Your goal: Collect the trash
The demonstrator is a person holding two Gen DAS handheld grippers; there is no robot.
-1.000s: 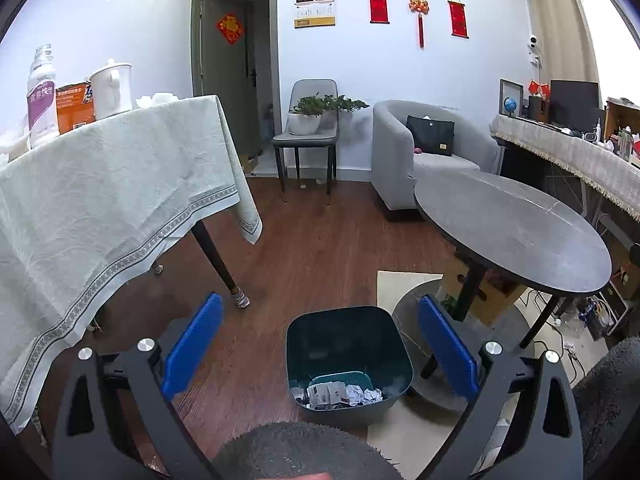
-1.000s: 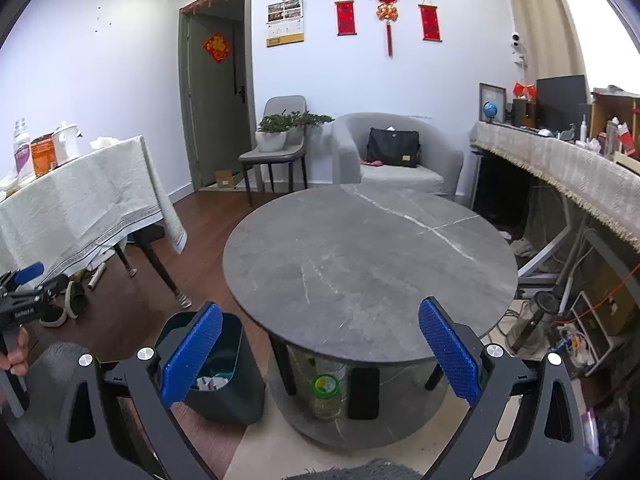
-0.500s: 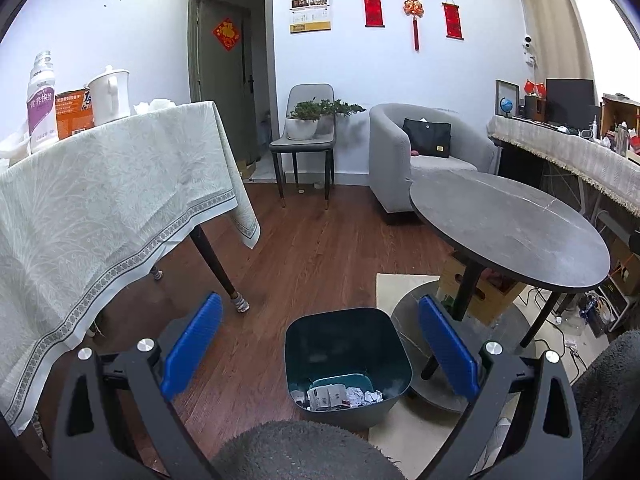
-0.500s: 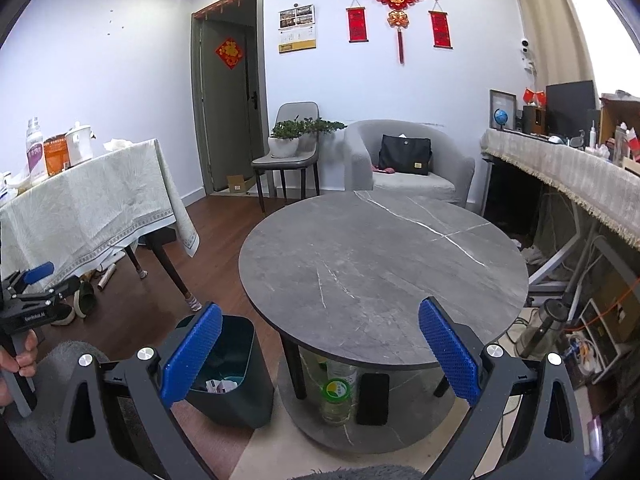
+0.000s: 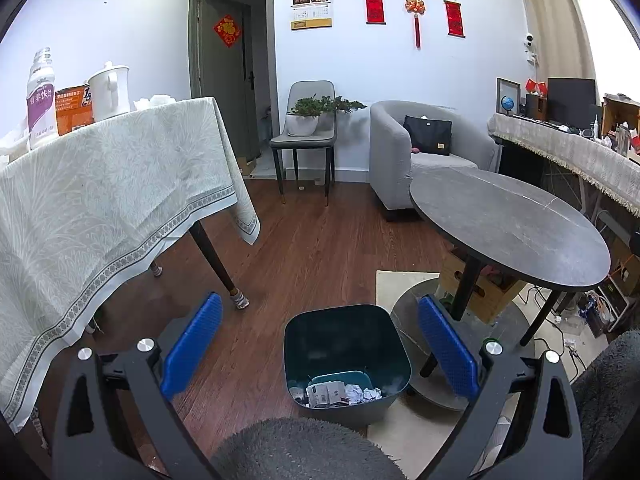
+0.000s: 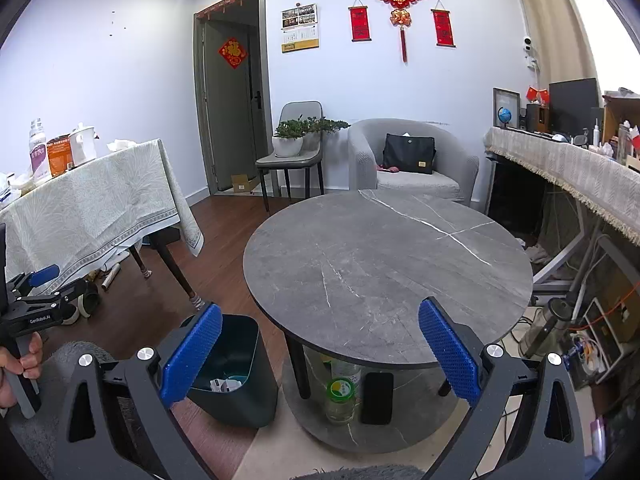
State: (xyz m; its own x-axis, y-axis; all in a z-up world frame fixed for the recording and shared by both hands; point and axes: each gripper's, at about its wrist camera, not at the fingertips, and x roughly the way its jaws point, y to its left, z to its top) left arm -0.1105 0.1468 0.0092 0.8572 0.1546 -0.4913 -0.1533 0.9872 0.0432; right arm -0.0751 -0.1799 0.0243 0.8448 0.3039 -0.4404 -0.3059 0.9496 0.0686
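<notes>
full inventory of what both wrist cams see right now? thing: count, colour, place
trash bin: 1, dark teal, on floor beside round table, crumpled paper inside
round table: 1, grey marble, centre right
jar: 1, green lid, round table's lower shelf
draped table: 1, pale green cloth, left
bottle: 1, white and purple, on draped table
kettle: 1, white, on draped table
chair: 1, grey, by door, holds a potted plant
armchair: 1, grey, back wall, black bag on it
left gripper: 1, black with blue pads, open, empty
right gripper: 1, same, open, empty

A dark teal square plastic bin (image 5: 347,360) stands upright on the floor, crumpled white paper scraps (image 5: 340,393) inside.
</notes>
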